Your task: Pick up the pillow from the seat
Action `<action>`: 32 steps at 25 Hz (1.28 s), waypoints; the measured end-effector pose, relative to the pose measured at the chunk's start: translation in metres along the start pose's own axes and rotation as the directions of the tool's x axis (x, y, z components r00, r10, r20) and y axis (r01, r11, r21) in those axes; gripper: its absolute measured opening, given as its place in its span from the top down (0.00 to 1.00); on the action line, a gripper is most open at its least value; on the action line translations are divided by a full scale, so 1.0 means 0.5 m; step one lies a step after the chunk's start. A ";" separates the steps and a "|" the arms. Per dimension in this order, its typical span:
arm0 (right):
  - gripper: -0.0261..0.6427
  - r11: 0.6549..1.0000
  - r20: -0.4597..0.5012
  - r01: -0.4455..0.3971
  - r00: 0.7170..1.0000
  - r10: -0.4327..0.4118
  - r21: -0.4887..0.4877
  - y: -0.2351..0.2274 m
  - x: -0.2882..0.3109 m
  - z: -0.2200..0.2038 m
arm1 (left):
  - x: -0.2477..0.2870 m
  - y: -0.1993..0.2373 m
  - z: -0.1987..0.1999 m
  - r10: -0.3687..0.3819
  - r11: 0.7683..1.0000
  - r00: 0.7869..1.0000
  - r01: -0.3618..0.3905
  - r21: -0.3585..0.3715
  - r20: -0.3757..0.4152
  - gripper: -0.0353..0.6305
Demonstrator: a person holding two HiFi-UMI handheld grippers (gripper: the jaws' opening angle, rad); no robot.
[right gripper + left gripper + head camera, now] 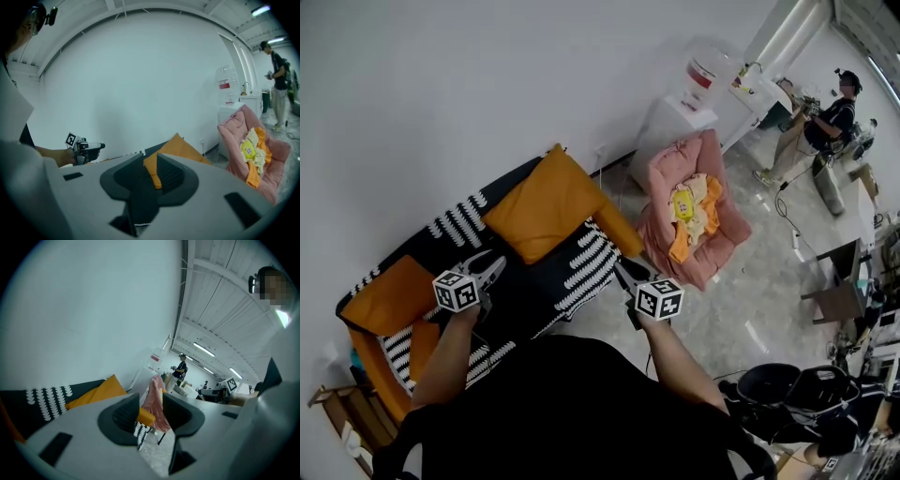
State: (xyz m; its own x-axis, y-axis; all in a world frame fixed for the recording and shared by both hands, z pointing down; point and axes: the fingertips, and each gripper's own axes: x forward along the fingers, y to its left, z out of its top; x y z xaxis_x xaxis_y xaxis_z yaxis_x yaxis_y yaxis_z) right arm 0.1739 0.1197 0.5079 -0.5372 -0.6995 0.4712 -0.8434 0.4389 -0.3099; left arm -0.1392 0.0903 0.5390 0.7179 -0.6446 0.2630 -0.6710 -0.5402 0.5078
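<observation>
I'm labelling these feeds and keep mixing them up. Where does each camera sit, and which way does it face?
Head view: on the person's head, looking steeply down at the sofa and pillow; both arms, left tongs and right tongs show.
Left gripper view: on the left tongs, looking along their jaws toward the pink chair; the right arm shows at right.
Right gripper view: on the right tongs, looking along their jaws at the pillow; the left tongs show at left.
Shared: all three show pillow and pink chair.

Bright, even light falls from ceiling strips [204, 349]. My gripper views bulge and darken at the rims; shadows are soft.
</observation>
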 end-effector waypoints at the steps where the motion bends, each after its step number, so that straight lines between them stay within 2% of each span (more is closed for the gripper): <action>1: 0.83 1.000 0.000 0.002 1.000 -0.002 0.002 -0.002 0.006 0.004 | 0.003 0.006 0.004 -0.001 1.000 1.000 0.001 -0.001 0.000 0.71; 14: 0.83 1.000 -0.003 -0.001 1.000 0.001 0.001 0.011 0.092 0.045 | 0.014 0.077 0.044 -0.009 1.000 1.000 0.009 -0.003 -0.013 0.71; 27: 0.83 0.999 -0.020 -0.043 0.999 0.042 -0.025 0.019 0.150 0.069 | -0.012 0.108 0.070 0.034 0.999 0.999 -0.034 -0.023 0.027 0.70; 32: 0.82 0.997 -0.014 -0.061 0.998 0.060 -0.043 0.002 0.166 0.093 | -0.018 0.110 0.058 0.056 0.998 0.998 -0.055 -0.015 0.015 0.70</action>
State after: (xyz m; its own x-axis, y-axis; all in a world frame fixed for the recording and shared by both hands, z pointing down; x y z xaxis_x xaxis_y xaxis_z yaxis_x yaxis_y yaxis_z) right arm 0.1291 0.0358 0.5085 -0.5870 -0.6638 0.4634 -0.8089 0.5045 -0.3020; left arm -0.1877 0.0506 0.5406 0.6765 -0.6817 0.2785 -0.7070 -0.4954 0.5048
